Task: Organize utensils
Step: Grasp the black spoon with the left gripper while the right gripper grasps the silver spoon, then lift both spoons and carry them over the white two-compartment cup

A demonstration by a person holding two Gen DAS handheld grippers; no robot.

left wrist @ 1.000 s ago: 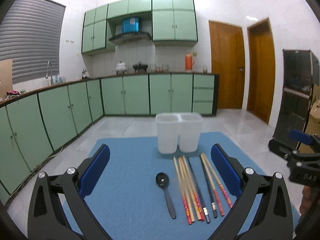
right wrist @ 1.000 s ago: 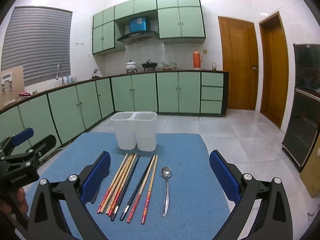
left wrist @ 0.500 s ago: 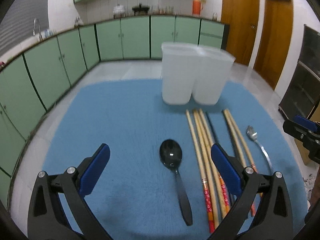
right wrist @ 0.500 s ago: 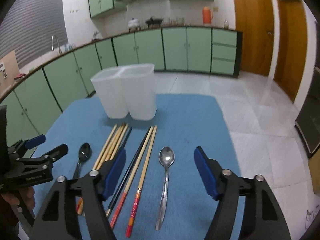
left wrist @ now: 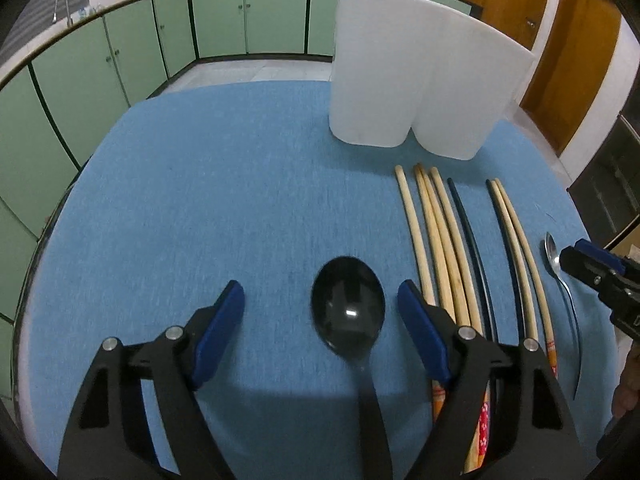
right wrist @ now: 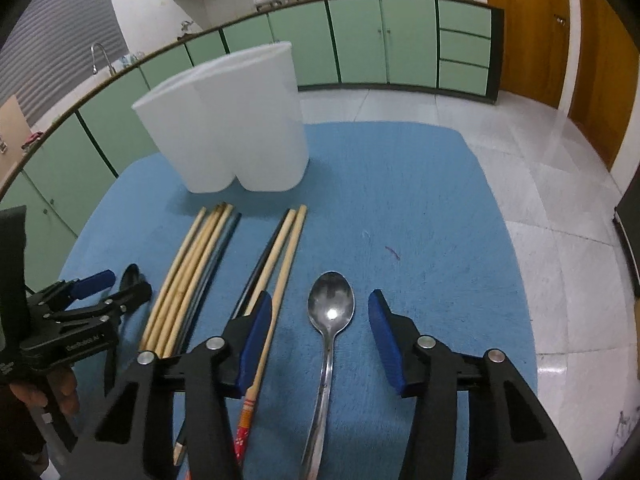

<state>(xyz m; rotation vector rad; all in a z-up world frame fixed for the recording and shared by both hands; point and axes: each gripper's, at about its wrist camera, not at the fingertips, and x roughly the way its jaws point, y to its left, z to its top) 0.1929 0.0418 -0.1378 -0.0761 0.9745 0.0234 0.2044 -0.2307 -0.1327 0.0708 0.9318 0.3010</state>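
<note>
Both tongs dropped closer, closing; left tongs [left wrist: 320, 300] straddle black spoon [left wrist: 348, 312].

You have lowered both grippers toward the surface: the left gripper [left wrist: 320, 312] now straddles the black plastic spoon [left wrist: 349, 314], the right gripper [right wrist: 320, 320] the shiny metal spoon [right wrist: 330, 308], jaws closing on each.
</note>
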